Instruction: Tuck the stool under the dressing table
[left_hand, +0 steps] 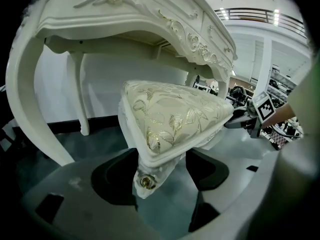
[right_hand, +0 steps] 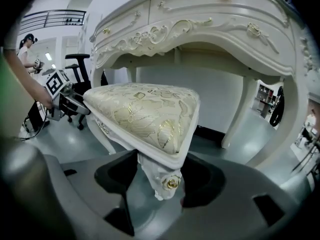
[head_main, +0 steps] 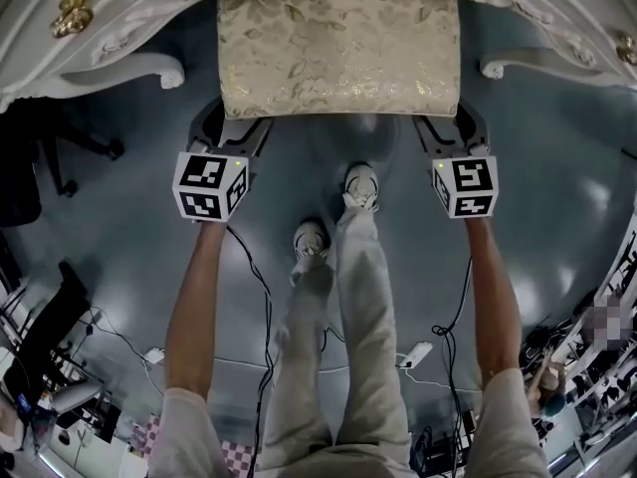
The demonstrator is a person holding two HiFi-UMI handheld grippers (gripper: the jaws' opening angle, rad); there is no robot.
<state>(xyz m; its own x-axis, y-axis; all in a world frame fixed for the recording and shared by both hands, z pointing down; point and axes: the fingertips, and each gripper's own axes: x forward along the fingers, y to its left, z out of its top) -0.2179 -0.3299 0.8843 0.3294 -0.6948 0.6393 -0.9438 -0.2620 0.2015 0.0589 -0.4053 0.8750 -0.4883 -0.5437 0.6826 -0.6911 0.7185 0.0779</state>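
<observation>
The stool point(head_main: 338, 53) has a cream-and-gold floral cushion and white carved legs. It stands at the front of the white dressing table point(head_main: 119, 28), its far edge under the table's rim. My left gripper point(head_main: 234, 118) is shut on the stool's near left corner, and my right gripper point(head_main: 448, 122) is shut on the near right corner. In the left gripper view the stool's corner leg point(left_hand: 147, 179) sits between the black jaws of the left gripper point(left_hand: 157, 171), below the table point(left_hand: 125, 19). In the right gripper view the corner leg point(right_hand: 167, 181) sits likewise in the right gripper point(right_hand: 160, 176), facing the table's arch point(right_hand: 200, 24).
The person's legs and white shoes point(head_main: 343, 207) stand on the grey floor just behind the stool. Cables point(head_main: 261, 297) and a power strip point(head_main: 416, 354) lie on the floor. A black office chair point(head_main: 40, 157) stands at the left. The table's curved legs point(head_main: 139, 68) flank the stool.
</observation>
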